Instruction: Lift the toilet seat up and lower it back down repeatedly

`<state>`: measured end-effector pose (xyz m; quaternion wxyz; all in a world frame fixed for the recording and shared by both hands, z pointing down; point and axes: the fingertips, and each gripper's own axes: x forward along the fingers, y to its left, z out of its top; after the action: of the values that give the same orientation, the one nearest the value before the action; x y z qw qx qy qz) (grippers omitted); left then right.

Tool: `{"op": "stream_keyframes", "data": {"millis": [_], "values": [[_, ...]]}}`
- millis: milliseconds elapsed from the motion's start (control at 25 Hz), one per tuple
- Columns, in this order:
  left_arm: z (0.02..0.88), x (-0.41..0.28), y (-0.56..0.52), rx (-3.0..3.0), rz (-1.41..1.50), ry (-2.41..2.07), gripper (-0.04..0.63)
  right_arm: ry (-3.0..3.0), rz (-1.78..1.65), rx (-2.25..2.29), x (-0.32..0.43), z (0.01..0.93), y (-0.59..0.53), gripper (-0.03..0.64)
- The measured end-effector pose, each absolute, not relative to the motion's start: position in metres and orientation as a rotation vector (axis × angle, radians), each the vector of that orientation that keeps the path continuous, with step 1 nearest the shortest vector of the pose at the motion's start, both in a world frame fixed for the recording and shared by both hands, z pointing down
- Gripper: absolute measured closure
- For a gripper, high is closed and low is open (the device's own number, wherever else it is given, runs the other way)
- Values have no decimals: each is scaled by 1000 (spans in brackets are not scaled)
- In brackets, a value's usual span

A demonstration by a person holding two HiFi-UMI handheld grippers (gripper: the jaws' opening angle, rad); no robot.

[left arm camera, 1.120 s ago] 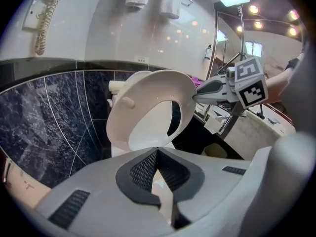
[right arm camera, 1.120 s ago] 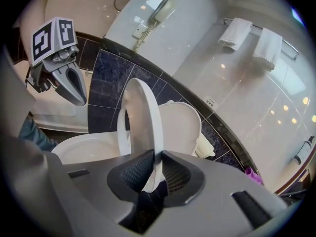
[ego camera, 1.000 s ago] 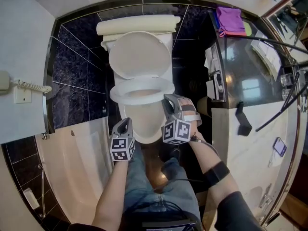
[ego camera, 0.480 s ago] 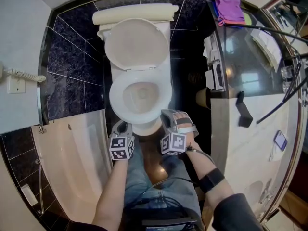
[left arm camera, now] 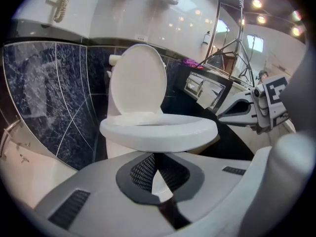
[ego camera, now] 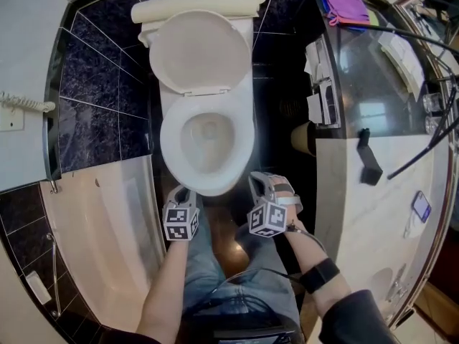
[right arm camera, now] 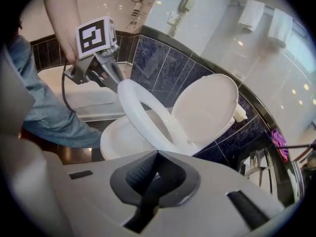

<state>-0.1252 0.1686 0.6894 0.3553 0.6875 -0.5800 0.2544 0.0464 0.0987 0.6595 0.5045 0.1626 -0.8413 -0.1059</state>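
- Coverage of both grippers at once is given only by the head view. The left gripper (ego camera: 182, 193) is seen at lower centre, just beside the front-left edge of the bowl (ego camera: 208, 133). The right gripper (ego camera: 259, 180) is seen just beside its front-right edge.
- Only in that view is the pale counter (ego camera: 358, 221) shown from above, at the right of the frame, with a phone (ego camera: 420, 206) lying on it.
- A side profile of the toilet seat (left arm camera: 158, 131) is given by the left gripper view alone. It is seen at mid-frame as a thick, level ring, with the lid (left arm camera: 137, 78) upright behind it against the dark tiled wall (left arm camera: 44, 93).
- In the same view the left gripper's jaws are seen clenched tip to tip with nothing between them. The seat is placed beyond them, apart.
- Only in the right gripper view is the bare arm (right arm camera: 59, 14) holding the left gripper shown, at upper left. The left gripper's tip is seen close to the seat's front rim, but whether it touches cannot be told.
- The right gripper's jaws have just been closing and are seen pressed together, with nothing caught between them.
- The seat is seen as a white, glossy, oval ring lowered over the bowl, in the upper centre of the head view, with the lid raised behind it.
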Motion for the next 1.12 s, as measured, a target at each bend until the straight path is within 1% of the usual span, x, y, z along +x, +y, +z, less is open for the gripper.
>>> {"op": "stream_keyframes", "data": {"millis": [120,320,760,1120], "values": [[712,-115,183,1809,680,-1447,595,-2016,-161,490,65,681,89,600],[754,-104,204,1833,734,-1398,595,-2029,-73,582,75,709,73,600],[859,-104,255,1733,892,-1291,595,-2047,-53,551,69,757,79,600],[858,-118,214,1799,850,-1340,595,-2049,-47,530,58,769,84,600]]}}
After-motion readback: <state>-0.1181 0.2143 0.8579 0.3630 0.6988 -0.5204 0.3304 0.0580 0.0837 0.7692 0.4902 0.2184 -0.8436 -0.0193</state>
